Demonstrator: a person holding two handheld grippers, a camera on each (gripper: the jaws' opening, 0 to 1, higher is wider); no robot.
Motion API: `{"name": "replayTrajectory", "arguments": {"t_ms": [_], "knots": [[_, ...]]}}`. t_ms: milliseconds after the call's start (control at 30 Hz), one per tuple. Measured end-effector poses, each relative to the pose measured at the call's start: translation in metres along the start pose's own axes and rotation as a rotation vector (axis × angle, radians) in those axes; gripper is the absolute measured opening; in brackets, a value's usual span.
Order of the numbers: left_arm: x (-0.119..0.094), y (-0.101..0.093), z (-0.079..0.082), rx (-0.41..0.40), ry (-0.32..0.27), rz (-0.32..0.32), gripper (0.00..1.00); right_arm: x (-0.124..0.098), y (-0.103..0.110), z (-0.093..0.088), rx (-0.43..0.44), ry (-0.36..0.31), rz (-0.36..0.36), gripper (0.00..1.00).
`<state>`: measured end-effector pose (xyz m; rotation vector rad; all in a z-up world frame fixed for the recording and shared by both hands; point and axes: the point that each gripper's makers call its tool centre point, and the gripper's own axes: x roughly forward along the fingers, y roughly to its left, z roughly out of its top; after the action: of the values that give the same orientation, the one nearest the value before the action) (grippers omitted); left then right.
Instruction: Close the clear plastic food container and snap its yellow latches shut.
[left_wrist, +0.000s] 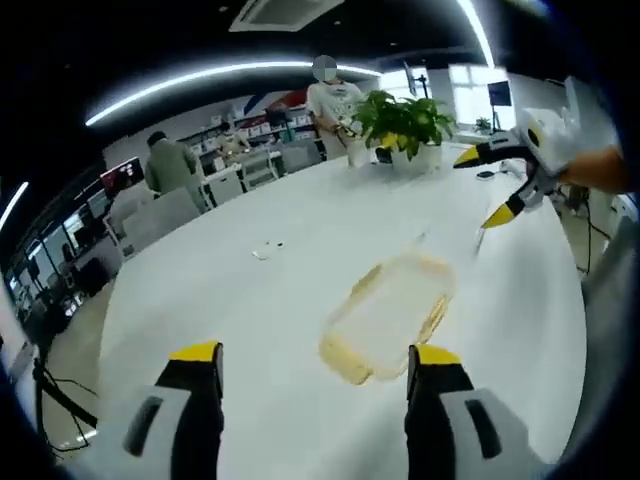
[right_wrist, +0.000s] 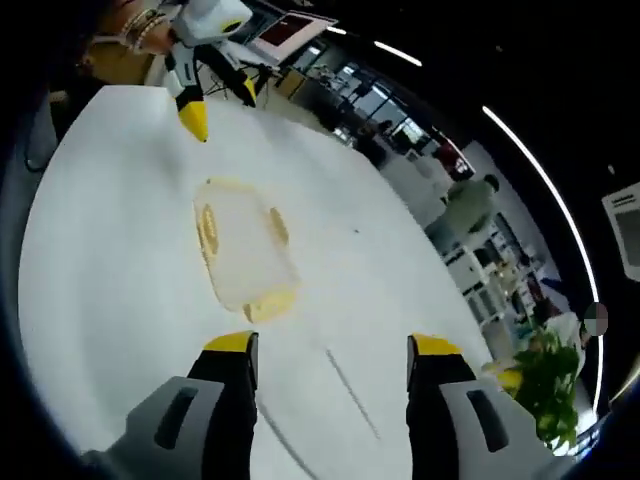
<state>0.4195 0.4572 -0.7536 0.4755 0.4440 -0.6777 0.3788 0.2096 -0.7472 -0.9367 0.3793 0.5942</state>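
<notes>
The clear plastic food container (left_wrist: 390, 315) with yellow latches lies flat on the white table (left_wrist: 230, 300), its lid resting on top. My left gripper (left_wrist: 315, 355) stands open just short of the container, nothing between its jaws. Past the container's far end my right gripper (left_wrist: 482, 190) hovers open above the table, held by a hand. In the right gripper view the container (right_wrist: 240, 245) lies ahead of my open right gripper (right_wrist: 332, 345), with the left gripper (right_wrist: 220, 108) open beyond it. Whether the latches are snapped down is too blurred to tell.
A potted plant (left_wrist: 405, 120) stands at the table's far end, seen also as the plant (right_wrist: 548, 385) at lower right. Small bits (left_wrist: 262, 250) lie left of the container. People and chairs (left_wrist: 165, 215) ring the far side. A thin seam (right_wrist: 350, 390) crosses the tabletop.
</notes>
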Motion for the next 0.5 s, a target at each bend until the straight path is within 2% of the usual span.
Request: {"name": "replayTrajectory", "arguments": {"t_ms": [167, 200, 333, 467, 500], "knots": [[0.021, -0.004, -0.002, 0.168, 0.044, -0.052, 0.7, 0.017, 0.0, 0.003, -0.073, 0.007, 0.042, 0.58], [0.025, -0.008, -0.008, 0.211, 0.085, -0.078, 0.7, 0.022, 0.001, 0.004, -0.087, 0.006, 0.055, 0.59], [0.037, -0.014, -0.014, 0.338, 0.132, -0.129, 0.67, 0.034, 0.008, 0.006, -0.117, 0.01, 0.117, 0.59], [0.045, -0.02, -0.019, 0.425, 0.166, -0.192, 0.56, 0.046, 0.019, 0.007, -0.148, 0.015, 0.202, 0.6], [0.048, -0.022, -0.02, 0.423, 0.174, -0.207, 0.56, 0.054, 0.024, 0.005, -0.138, 0.013, 0.259, 0.6]]}}
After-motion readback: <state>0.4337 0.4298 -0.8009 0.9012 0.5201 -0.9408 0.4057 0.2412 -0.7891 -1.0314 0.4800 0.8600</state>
